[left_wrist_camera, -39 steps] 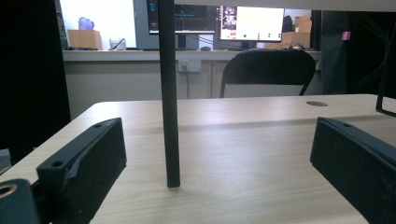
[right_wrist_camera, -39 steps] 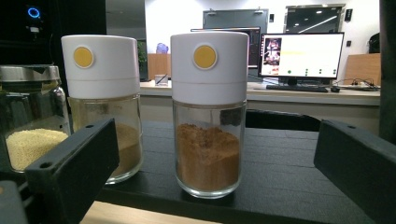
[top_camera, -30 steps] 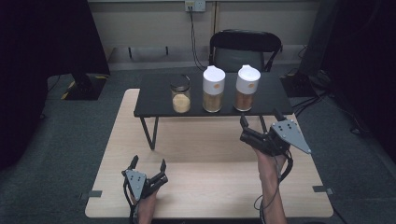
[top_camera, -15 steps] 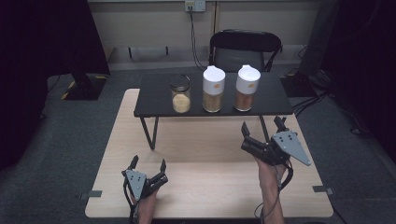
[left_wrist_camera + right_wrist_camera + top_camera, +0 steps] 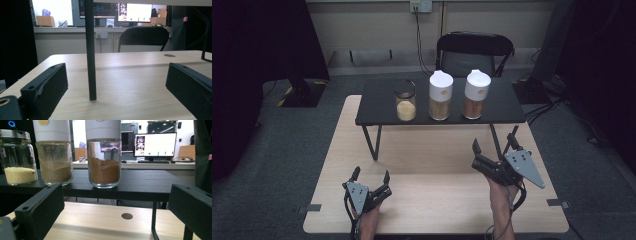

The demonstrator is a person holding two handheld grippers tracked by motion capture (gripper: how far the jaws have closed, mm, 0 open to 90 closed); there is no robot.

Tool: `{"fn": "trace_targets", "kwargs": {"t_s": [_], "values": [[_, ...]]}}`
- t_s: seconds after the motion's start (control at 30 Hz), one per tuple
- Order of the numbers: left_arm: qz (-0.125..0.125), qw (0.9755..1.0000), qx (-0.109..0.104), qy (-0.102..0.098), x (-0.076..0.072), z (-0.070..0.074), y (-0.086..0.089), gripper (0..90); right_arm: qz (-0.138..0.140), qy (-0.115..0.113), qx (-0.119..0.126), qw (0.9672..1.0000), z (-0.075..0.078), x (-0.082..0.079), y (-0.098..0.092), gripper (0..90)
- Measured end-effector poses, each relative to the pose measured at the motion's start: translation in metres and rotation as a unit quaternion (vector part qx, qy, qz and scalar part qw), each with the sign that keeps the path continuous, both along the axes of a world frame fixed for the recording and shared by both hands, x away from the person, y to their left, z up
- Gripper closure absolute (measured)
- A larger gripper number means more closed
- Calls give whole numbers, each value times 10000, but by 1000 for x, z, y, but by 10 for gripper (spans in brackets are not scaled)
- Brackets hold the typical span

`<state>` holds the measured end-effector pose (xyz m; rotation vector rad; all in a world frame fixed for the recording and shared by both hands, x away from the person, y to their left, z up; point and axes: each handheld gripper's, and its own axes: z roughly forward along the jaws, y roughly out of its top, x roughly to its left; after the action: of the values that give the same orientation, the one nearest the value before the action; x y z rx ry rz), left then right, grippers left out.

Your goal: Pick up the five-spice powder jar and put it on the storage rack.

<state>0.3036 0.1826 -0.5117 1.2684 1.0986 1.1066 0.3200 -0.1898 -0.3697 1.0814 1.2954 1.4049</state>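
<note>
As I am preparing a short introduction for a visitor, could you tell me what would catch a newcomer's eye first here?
Three glass jars stand in a row on the low black metal shelf: a small metal-lidded jar of pale grains, a white-capped jar of tan powder and a white-capped jar of reddish-brown powder. Nearer the person, the open left gripper and open right gripper sit over the light wooden table.

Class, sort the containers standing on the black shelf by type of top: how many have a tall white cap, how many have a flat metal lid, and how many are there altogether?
White-capped jars: 2, the middle jar with tan powder and the right jar with reddish-brown powder
Metal-lidded jars: 1, the short jar with pale yellow grains
Total: 3, all on the black shelf
</note>
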Motion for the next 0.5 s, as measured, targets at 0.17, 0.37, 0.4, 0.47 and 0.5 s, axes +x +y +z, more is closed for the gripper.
{"fn": "trace_targets", "kwargs": {"t_s": [0.17,0.37,0.4,0.47,0.5], "values": [[0,10000,-1,0,0,0,0,35,-29,34,-2,10000,-7,-4,-1,0],[-1,10000,-1,-1,0,0,0,34,-36,71,35,10000,-17,-7,-3,0],[0,10000,-1,0,0,0,0,34,-36,76,45,10000,-18,-7,-3,0],[0,10000,0,0,0,0,0,34,-33,80,62,9999,-22,-8,-3,0],[0,10000,-1,-1,0,0,0,34,-39,101,52,9999,-23,-8,-3,0]]}}
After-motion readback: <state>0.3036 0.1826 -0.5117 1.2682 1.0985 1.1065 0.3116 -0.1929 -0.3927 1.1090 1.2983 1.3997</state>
